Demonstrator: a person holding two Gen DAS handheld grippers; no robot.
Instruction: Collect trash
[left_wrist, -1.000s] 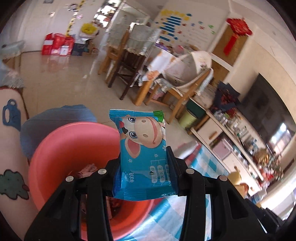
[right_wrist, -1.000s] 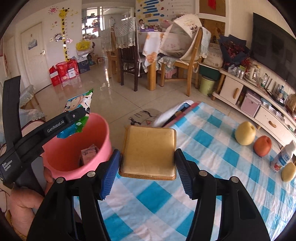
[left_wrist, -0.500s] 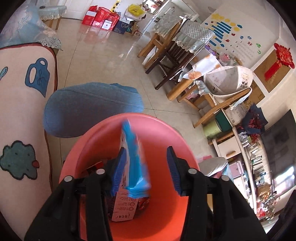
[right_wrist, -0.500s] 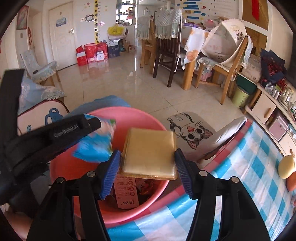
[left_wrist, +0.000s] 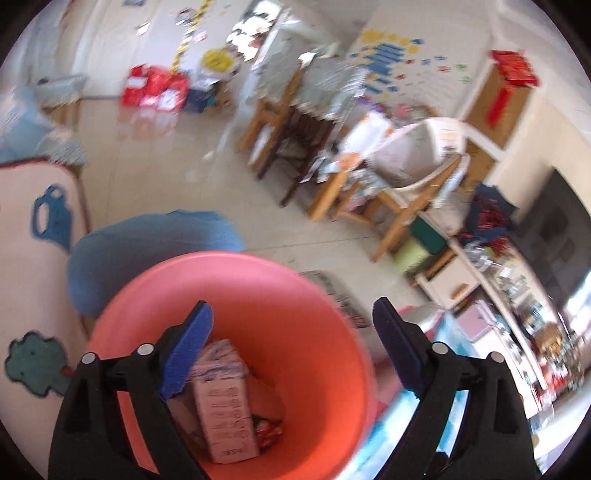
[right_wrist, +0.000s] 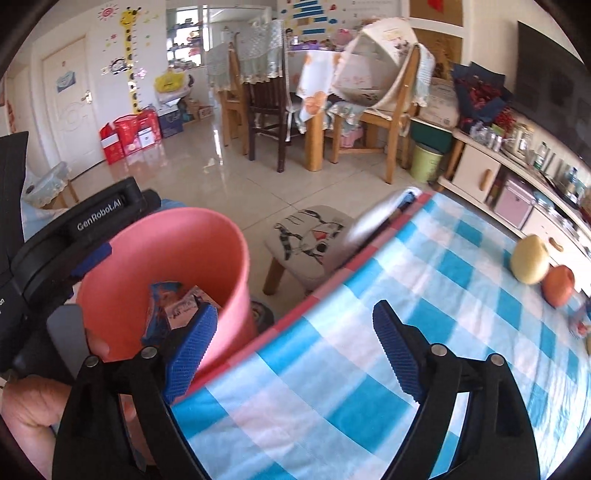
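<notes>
Your left tongs (left_wrist: 291, 354) and right tongs (right_wrist: 295, 350), just opening, gape empty; smooth pink bucket (left_wrist: 303, 295) holds a carton (left_wrist: 225, 398).

**Bright living-dining room, tiled floor**

Glossy beige tile floor (right_wrist: 207, 184), daylight glare. White door (right_wrist: 70, 110) beside giraffe height chart (right_wrist: 129, 55). Wooden chairs (right_wrist: 266, 122) around covered dining table (right_wrist: 314, 85). Low white cabinet (right_wrist: 495, 177) along right wall, cluttered top. Red gift bags (right_wrist: 129, 136) by wall. Cat-print stool (right_wrist: 310, 243) near blue-checked tablecloth (right_wrist: 424, 295).
</notes>
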